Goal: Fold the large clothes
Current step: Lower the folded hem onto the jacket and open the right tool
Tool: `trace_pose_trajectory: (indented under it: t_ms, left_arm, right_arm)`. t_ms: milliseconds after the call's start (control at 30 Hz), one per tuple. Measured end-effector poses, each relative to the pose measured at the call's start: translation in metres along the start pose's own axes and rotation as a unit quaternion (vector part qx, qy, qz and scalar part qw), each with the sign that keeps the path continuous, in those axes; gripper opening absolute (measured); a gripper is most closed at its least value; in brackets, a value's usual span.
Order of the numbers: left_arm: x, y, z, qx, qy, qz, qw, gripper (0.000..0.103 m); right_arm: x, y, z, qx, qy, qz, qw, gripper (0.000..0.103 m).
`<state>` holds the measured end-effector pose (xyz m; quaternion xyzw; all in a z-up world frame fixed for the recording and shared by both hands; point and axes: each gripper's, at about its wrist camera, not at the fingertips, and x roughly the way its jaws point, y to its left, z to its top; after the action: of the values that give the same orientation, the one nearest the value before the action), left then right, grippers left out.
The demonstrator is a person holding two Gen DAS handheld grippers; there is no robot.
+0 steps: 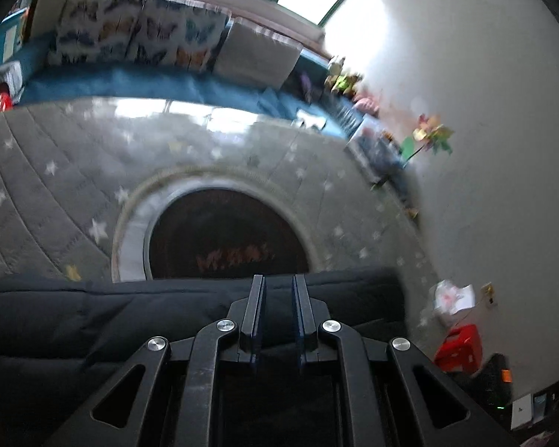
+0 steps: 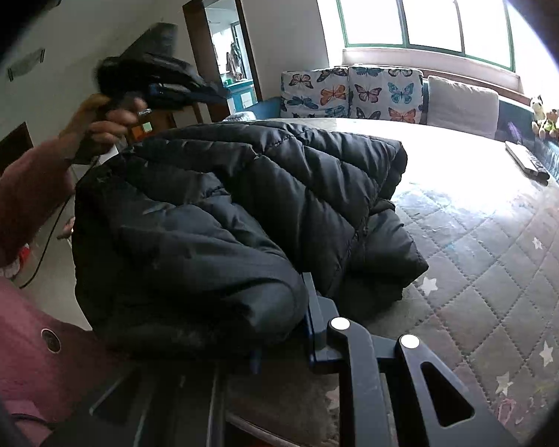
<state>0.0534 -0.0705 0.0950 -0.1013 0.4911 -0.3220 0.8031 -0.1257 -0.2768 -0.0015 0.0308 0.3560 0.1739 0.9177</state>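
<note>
A black quilted puffer jacket [image 2: 242, 193] lies bunched and partly folded on a grey star-patterned quilted mat [image 2: 484, 260]. My right gripper [image 2: 285, 298] is at the jacket's near edge and shut on it. Padded fabric covers the left finger, and only the right finger [image 2: 311, 309] shows. A hand in a pink sleeve [image 2: 26, 193] holds my left gripper [image 2: 218, 95] up in the air to the left of the jacket. In the blurred left wrist view that gripper [image 1: 279, 288] is shut with nothing between its fingers. The jacket [image 1: 93, 316] stretches below it.
Butterfly cushions [image 2: 350, 93] and a plain cushion [image 2: 462, 108] line the far side under a window. Soft toys [image 2: 546, 117] and a flat grey device [image 2: 525, 160] sit at right. A dark round patch with a pale ring [image 1: 227, 234] marks the mat. A red box [image 1: 460, 348] stands by the wall.
</note>
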Motion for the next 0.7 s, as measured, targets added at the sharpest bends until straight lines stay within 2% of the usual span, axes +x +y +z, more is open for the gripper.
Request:
trace_pose_trajectory:
  t_ms: [67,133,233,300,367,433,533,600,700]
  left_arm:
    - [0.020,0.008,-0.007,0.011,0.013,0.007,0.9998,0.015]
    - [0.035,0.023,-0.014,0.025,0.008,0.015,0.9996,0.015]
    - [0.039,0.043,-0.030,0.018,0.006,0.005,0.9998,0.015]
    - [0.037,0.047,-0.038,0.025,0.002,0.003,0.9997,0.015]
    - [0.034,0.050,-0.048,0.043,-0.004,0.019,0.9989,0.015]
    - [0.033,0.053,-0.058,0.059,-0.013,0.025,0.9979,0.015]
    - [0.026,0.056,-0.072,0.070,-0.025,0.027,0.9969,0.015]
    - [0.023,0.056,-0.081,0.079,-0.033,0.029,0.9959,0.015]
    - [0.014,0.053,-0.093,0.089,-0.042,0.031,0.9946,0.015]
  right_arm:
    - [-0.001,-0.001,0.001,-0.002,-0.001,0.001,1.000,0.021]
    - [-0.004,-0.001,0.002,-0.008,-0.007,0.002,1.000,0.022]
    - [-0.009,0.007,0.004,-0.037,-0.011,-0.015,0.999,0.025]
    - [-0.017,0.015,0.005,-0.061,-0.008,-0.039,0.997,0.033]
    - [-0.024,0.020,0.005,-0.072,0.004,-0.069,0.995,0.043]
    - [-0.035,0.020,0.003,-0.063,0.012,-0.084,0.994,0.043]
    - [-0.060,0.007,0.003,-0.009,0.010,-0.112,0.994,0.043]
    - [-0.079,0.001,0.012,0.015,-0.002,-0.141,0.990,0.043]
    - [-0.094,0.004,0.036,0.019,-0.018,-0.162,0.986,0.043]
